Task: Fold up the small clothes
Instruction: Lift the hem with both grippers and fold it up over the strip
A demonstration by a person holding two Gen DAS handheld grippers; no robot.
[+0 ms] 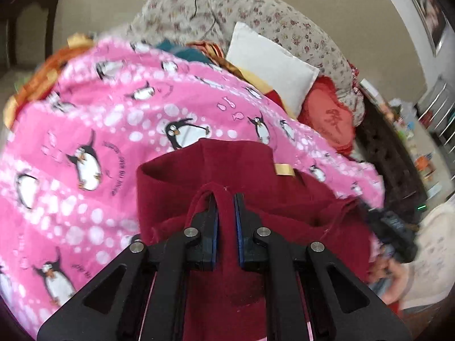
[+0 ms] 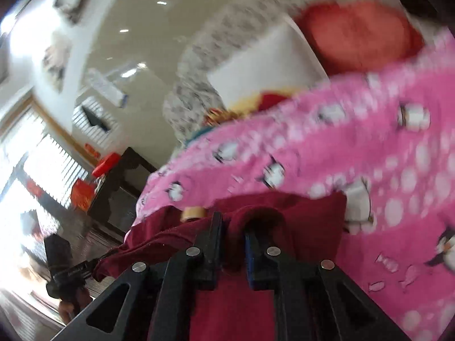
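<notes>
A dark red garment (image 1: 199, 176) with a gold label (image 1: 284, 169) lies on a pink penguin blanket (image 1: 113, 108). My left gripper (image 1: 226, 199) is shut on a fold of the garment's edge, which loops over its fingertips. My right gripper (image 2: 233, 221) is shut on another bunched edge of the same garment (image 2: 307, 207), lifted above the blanket (image 2: 341, 147). The label (image 2: 193, 212) shows just left of the right fingers. The right gripper also shows in the left wrist view (image 1: 392, 227) at the garment's right side. The left gripper shows in the right wrist view (image 2: 62, 267), at the far left.
A white pillow (image 1: 273, 68), a floral quilt (image 1: 256, 8) and a red cushion (image 1: 330, 113) lie behind the blanket. A dark carved bed frame (image 1: 384, 153) runs along the right. Dark furniture (image 2: 119, 187) and a bright window (image 2: 34, 156) stand beyond the bed's edge.
</notes>
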